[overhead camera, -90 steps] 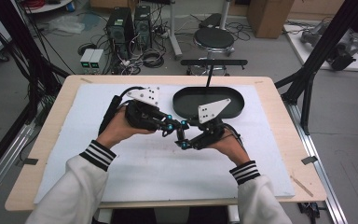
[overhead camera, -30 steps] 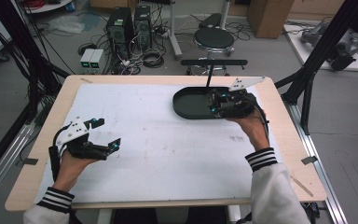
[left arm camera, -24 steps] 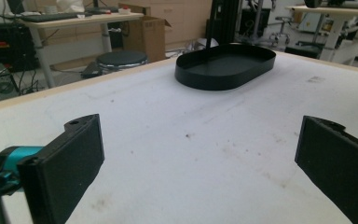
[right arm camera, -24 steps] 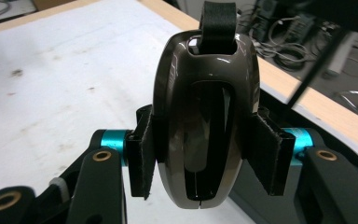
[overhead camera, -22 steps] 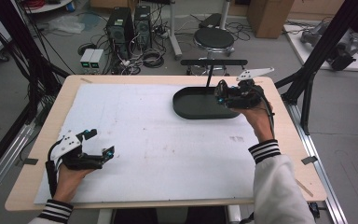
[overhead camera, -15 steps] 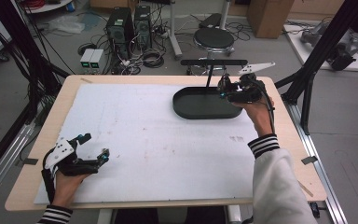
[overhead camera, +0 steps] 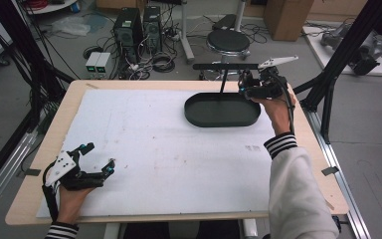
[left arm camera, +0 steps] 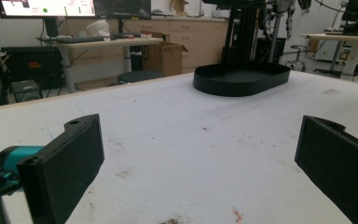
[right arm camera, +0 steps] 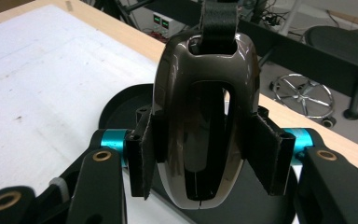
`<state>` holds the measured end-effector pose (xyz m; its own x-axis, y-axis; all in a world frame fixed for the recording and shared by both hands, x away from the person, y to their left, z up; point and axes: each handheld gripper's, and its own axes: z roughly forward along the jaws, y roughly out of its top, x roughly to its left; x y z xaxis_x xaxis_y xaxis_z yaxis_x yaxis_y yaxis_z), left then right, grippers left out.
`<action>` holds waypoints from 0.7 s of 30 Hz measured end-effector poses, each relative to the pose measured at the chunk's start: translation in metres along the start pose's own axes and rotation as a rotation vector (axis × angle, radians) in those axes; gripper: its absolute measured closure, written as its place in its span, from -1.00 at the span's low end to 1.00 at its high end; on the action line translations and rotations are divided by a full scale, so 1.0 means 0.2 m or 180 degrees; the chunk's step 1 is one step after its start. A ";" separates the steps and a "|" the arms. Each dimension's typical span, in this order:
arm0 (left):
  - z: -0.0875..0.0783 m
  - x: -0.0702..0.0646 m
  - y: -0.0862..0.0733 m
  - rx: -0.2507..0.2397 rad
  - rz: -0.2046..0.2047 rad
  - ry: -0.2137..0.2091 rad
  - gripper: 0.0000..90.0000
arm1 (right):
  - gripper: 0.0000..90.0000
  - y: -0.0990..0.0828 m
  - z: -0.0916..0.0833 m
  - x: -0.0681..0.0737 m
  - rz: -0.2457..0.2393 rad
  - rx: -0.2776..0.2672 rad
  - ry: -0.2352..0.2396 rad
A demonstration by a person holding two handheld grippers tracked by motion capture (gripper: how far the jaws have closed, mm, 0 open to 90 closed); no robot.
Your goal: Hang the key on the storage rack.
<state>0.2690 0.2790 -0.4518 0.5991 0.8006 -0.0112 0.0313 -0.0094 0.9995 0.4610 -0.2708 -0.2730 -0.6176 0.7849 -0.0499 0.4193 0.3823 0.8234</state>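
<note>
Two risks: right gripper (right arm camera: pixel 200 154) clamps a glossy brown key fob (right arm camera: pixel 198 121) above the black tray (overhead camera: pixel 222 110), so it could slip or miss; left gripper (left arm camera: pixel 200 158) gapes, idle.

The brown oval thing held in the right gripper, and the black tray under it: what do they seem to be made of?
The oval thing looks like glossy hard plastic or lacquered material, dark brown: it shows sharp bright reflections. A black woven-looking strap runs from its top. The tray seems matte black plastic or painted metal, with a dull, even surface and a thin upright rim; the look leaves it open.
</note>
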 end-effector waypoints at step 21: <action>-0.03 0.00 -0.01 -0.0189 -0.0031 -0.0004 -0.96 | 0.07 0.12 0.14 -0.08 -0.0062 0.0282 -0.0356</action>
<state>0.2648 0.2825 -0.4542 0.6002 0.7996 -0.0210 -0.0104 0.0341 0.9994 0.5000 -0.2603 -0.2675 -0.5502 0.8245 -0.1323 0.4682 0.4358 0.7687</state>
